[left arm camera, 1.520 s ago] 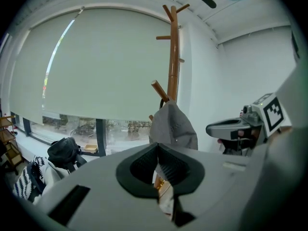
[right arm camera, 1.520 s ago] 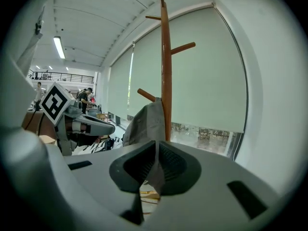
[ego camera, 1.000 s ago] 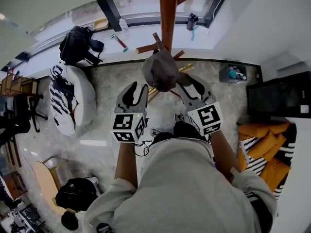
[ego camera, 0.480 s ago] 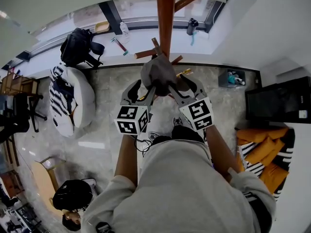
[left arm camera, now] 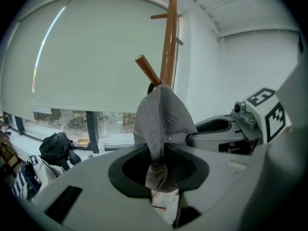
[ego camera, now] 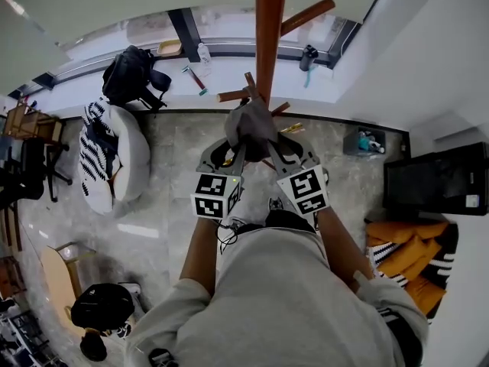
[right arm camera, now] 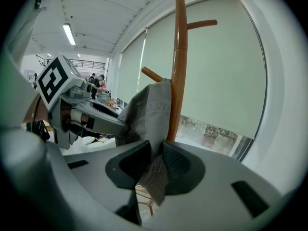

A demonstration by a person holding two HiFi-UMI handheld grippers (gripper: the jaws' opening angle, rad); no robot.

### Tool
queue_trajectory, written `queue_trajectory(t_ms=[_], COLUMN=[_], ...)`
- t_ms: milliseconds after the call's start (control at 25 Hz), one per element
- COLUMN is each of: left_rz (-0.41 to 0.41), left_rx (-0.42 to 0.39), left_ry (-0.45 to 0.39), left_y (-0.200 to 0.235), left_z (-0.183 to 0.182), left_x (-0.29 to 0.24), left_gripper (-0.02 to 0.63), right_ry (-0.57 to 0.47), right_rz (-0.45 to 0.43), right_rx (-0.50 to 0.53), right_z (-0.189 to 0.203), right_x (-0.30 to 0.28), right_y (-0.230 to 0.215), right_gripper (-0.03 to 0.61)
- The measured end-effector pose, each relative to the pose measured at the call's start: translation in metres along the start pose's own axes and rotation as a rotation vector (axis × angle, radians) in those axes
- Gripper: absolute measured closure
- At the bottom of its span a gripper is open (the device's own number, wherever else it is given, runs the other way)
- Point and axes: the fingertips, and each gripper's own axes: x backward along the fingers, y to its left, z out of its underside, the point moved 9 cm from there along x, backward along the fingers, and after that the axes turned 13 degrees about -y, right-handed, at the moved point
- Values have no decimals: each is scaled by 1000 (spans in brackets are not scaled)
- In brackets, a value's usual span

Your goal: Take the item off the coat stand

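A grey fabric hat [ego camera: 250, 123] hangs on a slanted peg [left arm camera: 148, 70] of the wooden coat stand [ego camera: 269, 29]. My left gripper [ego camera: 229, 151] holds the hat's lower left edge and my right gripper [ego camera: 276, 151] holds its lower right edge. In the left gripper view the hat [left arm camera: 161, 114] drapes down into the closing jaws of the left gripper [left arm camera: 158, 160], with its cloth pinched between the pads. In the right gripper view the hat [right arm camera: 149, 109] is likewise pinched in the closing jaws of the right gripper [right arm camera: 155, 165], beside the pole [right arm camera: 180, 57].
A black backpack [ego camera: 131, 73] lies on the window sill at the back left. A white striped seat [ego camera: 114, 155] stands on the floor at left. A black screen [ego camera: 435, 178] and orange cushions [ego camera: 405, 243] are at right. A black bag [ego camera: 103, 306] sits at the lower left.
Both grippers have risen from below the hat and come together at its lower edge. Their jaws have gone from wide apart to pinched on the cloth.
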Motion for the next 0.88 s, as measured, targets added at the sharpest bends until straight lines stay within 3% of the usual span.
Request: queue_trajectory(t_ms=[880], left_rz=[-88], left_rx=[-114], left_ry=[-79], left_y=[-5], left_z=[-27], left_x=[23], left_gripper=[523], right_ry=[-121], right_rz=[-65], right_rx=[3], right_z=[-22], right_x=[-1], right_y=[8], right_gripper=[522])
